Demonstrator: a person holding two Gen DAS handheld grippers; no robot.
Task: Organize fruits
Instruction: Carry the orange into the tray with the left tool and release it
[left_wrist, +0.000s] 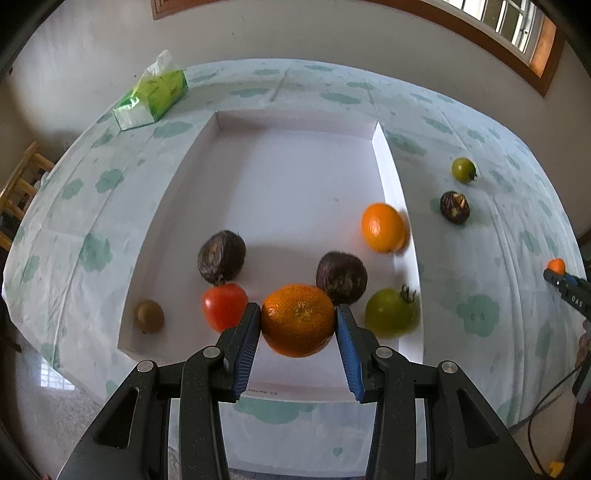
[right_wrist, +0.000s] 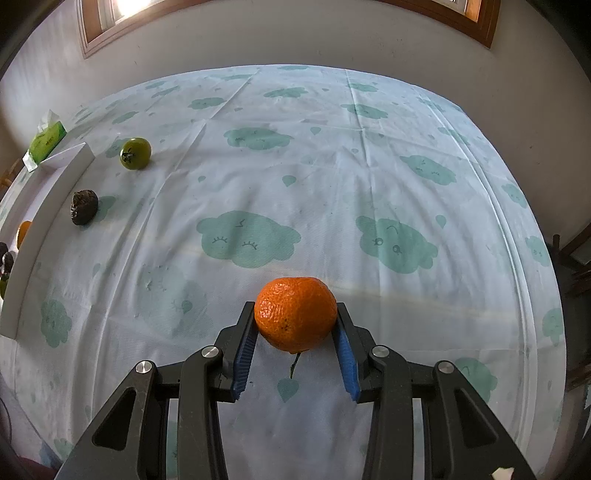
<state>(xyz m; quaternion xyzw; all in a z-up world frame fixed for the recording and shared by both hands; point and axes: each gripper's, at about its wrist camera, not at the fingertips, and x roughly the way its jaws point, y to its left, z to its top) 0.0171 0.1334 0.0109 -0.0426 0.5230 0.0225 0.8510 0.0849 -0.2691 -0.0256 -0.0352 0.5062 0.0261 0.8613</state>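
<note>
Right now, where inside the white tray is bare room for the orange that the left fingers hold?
The far half of the white tray is bare, from its back wall down to the dark fruit and the loose orange. The near end is crowded: kiwi, red tomato, green tomato, and the held orange.
</note>
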